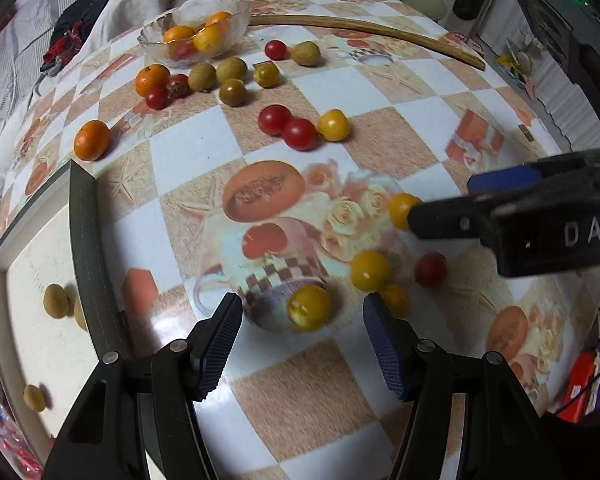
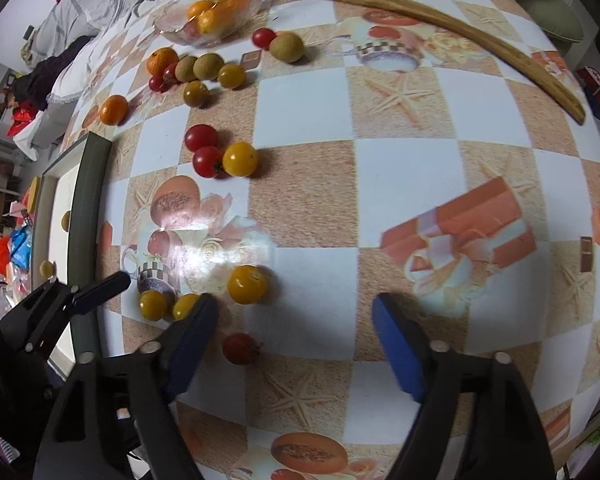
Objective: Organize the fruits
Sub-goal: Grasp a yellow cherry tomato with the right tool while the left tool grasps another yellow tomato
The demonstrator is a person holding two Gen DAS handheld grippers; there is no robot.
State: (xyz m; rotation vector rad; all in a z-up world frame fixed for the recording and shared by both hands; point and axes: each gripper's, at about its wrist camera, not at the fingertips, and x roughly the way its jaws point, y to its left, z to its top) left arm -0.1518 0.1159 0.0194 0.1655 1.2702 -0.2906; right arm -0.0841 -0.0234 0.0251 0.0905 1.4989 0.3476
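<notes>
Faintly, "DAS" – white letters on the right hand-held gripper (image 1: 440, 204).

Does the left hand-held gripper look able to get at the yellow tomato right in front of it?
Probably yes. The left hand-held gripper stands open with the yellow tomato just ahead of its gap, and nothing lies between them on the table.

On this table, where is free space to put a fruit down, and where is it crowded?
Free: the checked cloth between the wooden stick and the printed gift box. Crowded: beside the glass bowl and near the tray.
</notes>
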